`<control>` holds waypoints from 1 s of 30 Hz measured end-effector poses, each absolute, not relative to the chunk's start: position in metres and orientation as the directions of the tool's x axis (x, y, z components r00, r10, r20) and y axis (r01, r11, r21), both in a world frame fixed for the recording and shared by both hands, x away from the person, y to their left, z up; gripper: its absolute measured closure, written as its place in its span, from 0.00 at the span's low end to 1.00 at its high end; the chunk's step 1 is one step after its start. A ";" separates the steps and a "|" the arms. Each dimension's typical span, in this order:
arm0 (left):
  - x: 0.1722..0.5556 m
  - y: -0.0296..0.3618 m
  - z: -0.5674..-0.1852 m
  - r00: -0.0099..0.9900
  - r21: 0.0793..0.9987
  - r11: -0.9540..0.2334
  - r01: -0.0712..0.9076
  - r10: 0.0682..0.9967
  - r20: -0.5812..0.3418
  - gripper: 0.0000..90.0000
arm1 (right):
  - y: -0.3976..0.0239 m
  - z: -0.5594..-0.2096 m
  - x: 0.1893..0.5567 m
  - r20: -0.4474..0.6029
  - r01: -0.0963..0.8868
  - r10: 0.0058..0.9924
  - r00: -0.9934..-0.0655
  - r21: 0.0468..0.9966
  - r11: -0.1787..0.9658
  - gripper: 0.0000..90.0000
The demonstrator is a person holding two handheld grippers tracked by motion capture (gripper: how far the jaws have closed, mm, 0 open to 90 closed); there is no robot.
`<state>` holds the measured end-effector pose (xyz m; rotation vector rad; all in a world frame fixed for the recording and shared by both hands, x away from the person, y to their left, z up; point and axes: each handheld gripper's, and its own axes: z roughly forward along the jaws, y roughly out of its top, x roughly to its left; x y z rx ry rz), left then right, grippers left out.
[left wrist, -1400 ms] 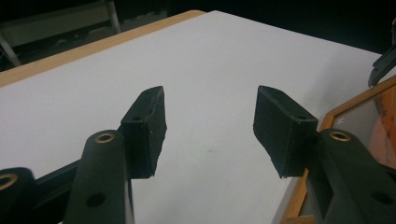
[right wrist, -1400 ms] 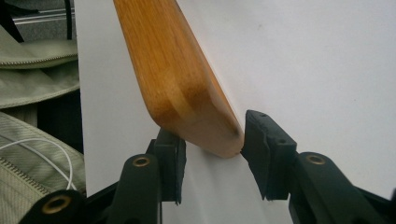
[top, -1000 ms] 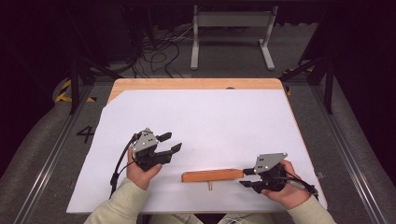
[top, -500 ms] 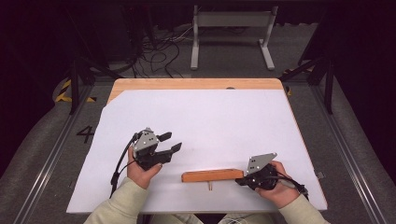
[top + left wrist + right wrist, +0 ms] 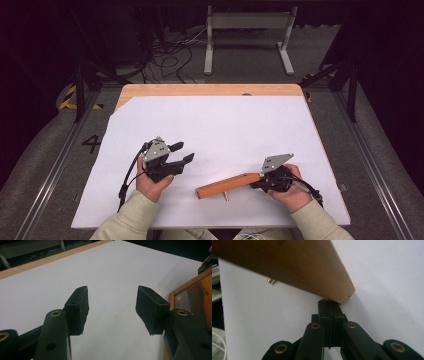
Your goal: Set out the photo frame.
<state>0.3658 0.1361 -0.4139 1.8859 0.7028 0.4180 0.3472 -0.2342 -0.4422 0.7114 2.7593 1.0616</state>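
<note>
White-covered wooden table (image 5: 215,90) bearing a tapered wooden handle (image 5: 227,185).

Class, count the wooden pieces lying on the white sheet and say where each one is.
1: a wooden leg lies near the sheet's front edge, right of centre, its end at the right claw.

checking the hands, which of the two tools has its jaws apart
The left tool: its jaws stand wide apart. The right tool is shut, tips against the wooden handle.

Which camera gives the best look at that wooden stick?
The high view: the whole wooden stick lies slanted on the white table. The right gripper view shows its rounded end at the shut right claw; the left gripper view catches an orange-brown edge.
</note>
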 end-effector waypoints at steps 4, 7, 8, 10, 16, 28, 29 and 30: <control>0.366 0.137 -0.415 0.766 0.913 -0.291 0.287 0.642 -0.036 0.49 | -0.230 -0.441 0.358 0.076 0.397 0.470 -0.880 0.661 0.637 1.00; 0.366 0.138 -0.415 0.764 0.912 -0.295 0.286 0.644 -0.032 0.49 | -0.226 -0.442 0.366 0.080 0.406 0.481 -0.873 0.664 0.627 1.00; 0.366 0.138 -0.415 0.765 0.912 -0.295 0.286 0.644 -0.032 0.49 | -0.225 -0.442 0.368 0.085 0.411 0.485 -0.871 0.666 0.622 1.00; 0.367 0.138 -0.415 0.763 0.912 -0.295 0.286 0.645 -0.030 0.49 | -0.222 -0.442 0.373 0.090 0.417 0.490 -0.867 0.669 0.615 1.00; 0.367 0.139 -0.415 0.763 0.911 -0.295 0.288 0.646 -0.032 0.49 | -0.215 -0.443 0.386 0.098 0.424 0.495 -0.863 0.672 0.607 1.00; 0.368 0.139 -0.416 0.760 0.912 -0.292 0.289 0.649 -0.033 0.49 | -0.198 -0.443 0.406 0.115 0.431 0.493 -0.862 0.677 0.596 1.00; 0.368 0.140 -0.416 0.760 0.912 -0.292 0.289 0.649 -0.033 0.49 | -0.196 -0.444 0.408 0.120 0.432 0.492 -0.862 0.679 0.593 1.00; 0.368 0.140 -0.416 0.760 0.912 -0.292 0.288 0.649 -0.032 0.49 | -0.195 -0.444 0.409 0.126 0.436 0.492 -0.861 0.682 0.587 1.00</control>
